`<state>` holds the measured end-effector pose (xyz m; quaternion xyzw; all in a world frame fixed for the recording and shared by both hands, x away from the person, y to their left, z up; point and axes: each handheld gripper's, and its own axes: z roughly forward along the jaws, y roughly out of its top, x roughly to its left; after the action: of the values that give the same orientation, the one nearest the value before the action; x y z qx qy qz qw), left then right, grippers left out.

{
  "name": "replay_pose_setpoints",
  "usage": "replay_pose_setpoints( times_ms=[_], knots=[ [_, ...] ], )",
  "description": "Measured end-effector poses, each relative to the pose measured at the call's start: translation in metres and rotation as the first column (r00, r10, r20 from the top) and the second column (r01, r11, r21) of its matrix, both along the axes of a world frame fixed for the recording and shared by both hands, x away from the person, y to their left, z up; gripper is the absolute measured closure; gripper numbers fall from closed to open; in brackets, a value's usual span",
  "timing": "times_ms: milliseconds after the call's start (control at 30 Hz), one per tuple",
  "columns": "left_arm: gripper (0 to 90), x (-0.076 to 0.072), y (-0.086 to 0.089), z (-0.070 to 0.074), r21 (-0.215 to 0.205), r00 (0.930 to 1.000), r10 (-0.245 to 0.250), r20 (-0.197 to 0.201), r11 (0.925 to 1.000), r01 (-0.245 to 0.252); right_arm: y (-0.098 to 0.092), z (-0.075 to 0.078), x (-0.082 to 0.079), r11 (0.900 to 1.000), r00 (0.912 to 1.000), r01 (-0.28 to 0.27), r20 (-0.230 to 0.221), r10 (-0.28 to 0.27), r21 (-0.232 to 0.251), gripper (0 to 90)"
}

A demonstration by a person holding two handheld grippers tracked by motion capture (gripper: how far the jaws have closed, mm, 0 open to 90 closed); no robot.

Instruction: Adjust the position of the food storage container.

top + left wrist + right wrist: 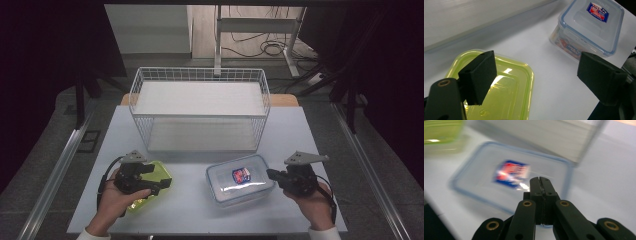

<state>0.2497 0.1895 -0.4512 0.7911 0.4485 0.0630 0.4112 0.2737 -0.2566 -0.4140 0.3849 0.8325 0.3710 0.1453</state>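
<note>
A: Table (195, 200) first: your wire basket (200, 107) stands behind both boxes.

B: And the boxes?

A: Green box (150, 186) lies under your left tongs (156, 176), jaws apart, empty. Clear box (240, 179) sits just beside your right tongs (270, 174), pressed together; they could shove it rather than grasp.

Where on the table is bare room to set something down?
Bare: the strip between green box and clear box, and the table right of the wire basket. Crowded: both front corners, under the left gripper and right gripper.
</note>
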Motion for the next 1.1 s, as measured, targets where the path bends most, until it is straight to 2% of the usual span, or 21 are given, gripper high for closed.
replay_pose_setpoints(
  times_ms=[33, 67, 133, 200, 333, 667, 800, 1100],
  knots=[
    [15.4, 0.0, -0.001, -0.001, 0.0, 1.0, -0.001, -0.001, 1.0, 0.001, 0.0, 0.0, 0.0, 1.0, 1.0, 0.0, 0.0, 0.0, 0.0, 88.5],
    [15.4, -0.001, -0.001, -0.001, 0.002, 1.0, -0.002, -0.002, 1.0, 0.002, -0.003, -0.002, 0.004, 1.0, 0.9998, 0.02, -0.001, -0.02, -0.002, 88.5],
    [15.4, -0.001, -0.002, -0.002, 0.003, 1.0, -0.007, -0.004, 1.0, 0.007, -0.012, -0.01, 0.015, 0.997, 0.9974, 0.072, -0.007, -0.072, 0.025, 88.5],
    [15.4, -0.002, -0.002, -0.002, 0.002, 1.0, -0.008, -0.004, 1.0, 0.008, -0.019, -0.015, 0.019, 0.995, 0.9949, 0.1, -0.011, -0.1, -0.01, 88.5],
    [15.5, -0.002, -0.003, -0.004, 0.01, 0.9999, -0.006, -0.009, 0.9999, 0.006, -0.031, -0.026, 0.021, 0.991, 0.9911, 0.129, -0.031, -0.129, -0.021, 88.4],
    [15.5, -0.003, -0.006, -0.005, 0.011, 0.9998, -0.014, -0.013, 0.9998, 0.014, -0.03, -0.051, 0.025, 0.991, 0.9895, 0.106, -0.09, -0.113, -0.081, 88.5],
    [15.5, -0.003, -0.005, -0.006, 0.012, 0.9998, -0.012, -0.014, 0.9999, 0.012, -0.027, -0.053, 0.025, 0.993, 0.9897, 0.091, -0.103, -0.099, -0.077, 88.5],
    [15.5, -0.003, -0.004, -0.005, 0.017, 0.9999, -0.01, -0.009, 0.9998, 0.011, -0.029, -0.053, 0.02, 0.995, 0.9918, 0.074, -0.098, -0.081, -0.072, 88.6]
  ],
)
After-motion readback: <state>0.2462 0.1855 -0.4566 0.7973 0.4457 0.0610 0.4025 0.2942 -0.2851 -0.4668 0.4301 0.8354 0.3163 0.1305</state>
